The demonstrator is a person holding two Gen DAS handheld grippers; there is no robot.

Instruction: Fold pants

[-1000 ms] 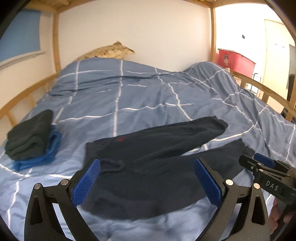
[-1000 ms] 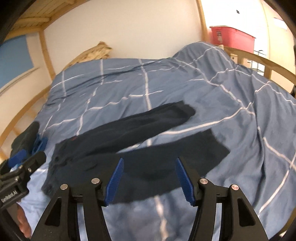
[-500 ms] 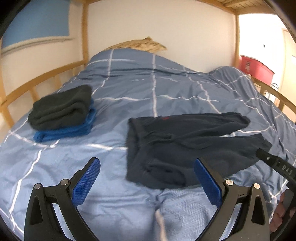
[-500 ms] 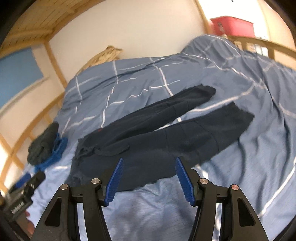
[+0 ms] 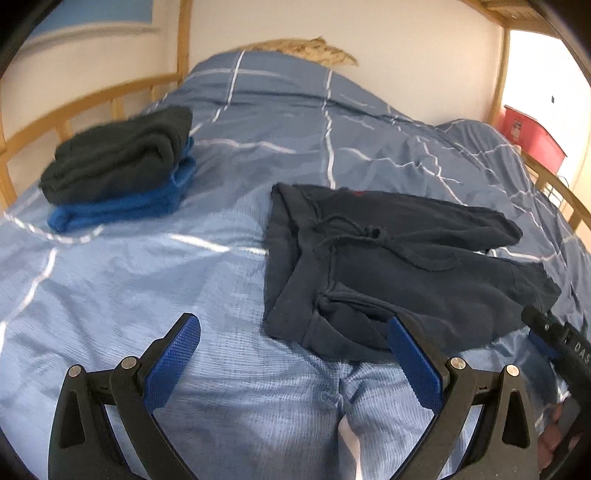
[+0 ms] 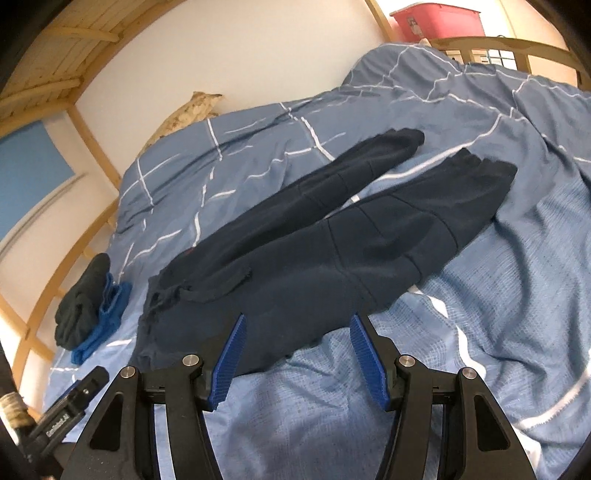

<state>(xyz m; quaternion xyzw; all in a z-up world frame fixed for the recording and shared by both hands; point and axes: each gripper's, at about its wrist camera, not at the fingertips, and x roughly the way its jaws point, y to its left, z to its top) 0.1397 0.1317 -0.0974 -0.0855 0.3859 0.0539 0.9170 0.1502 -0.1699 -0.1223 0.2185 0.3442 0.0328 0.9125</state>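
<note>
Both grippers hang over the near edge of the bed (image 5: 155, 280). The left gripper (image 5: 291, 354) has its jaws wide apart and empty; the right gripper (image 6: 295, 350) is half open, empty. Beyond lie the pants (image 6: 332, 236), spread flat, legs running right. Far left sits a pile of folded clothes (image 5: 118, 166).

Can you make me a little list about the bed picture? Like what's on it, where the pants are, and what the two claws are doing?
surface: bed with a blue checked duvet
pants: dark navy pants, spread flat, both legs apart, not folded yet
waistband: faces the pile, drawstring showing
pile: folded dark garment on top of a folded blue garment, apart from the pants
left claw: open, empty, near the waistband corner
right claw: open, empty, over the near edge of the pants
background: red bin
</note>
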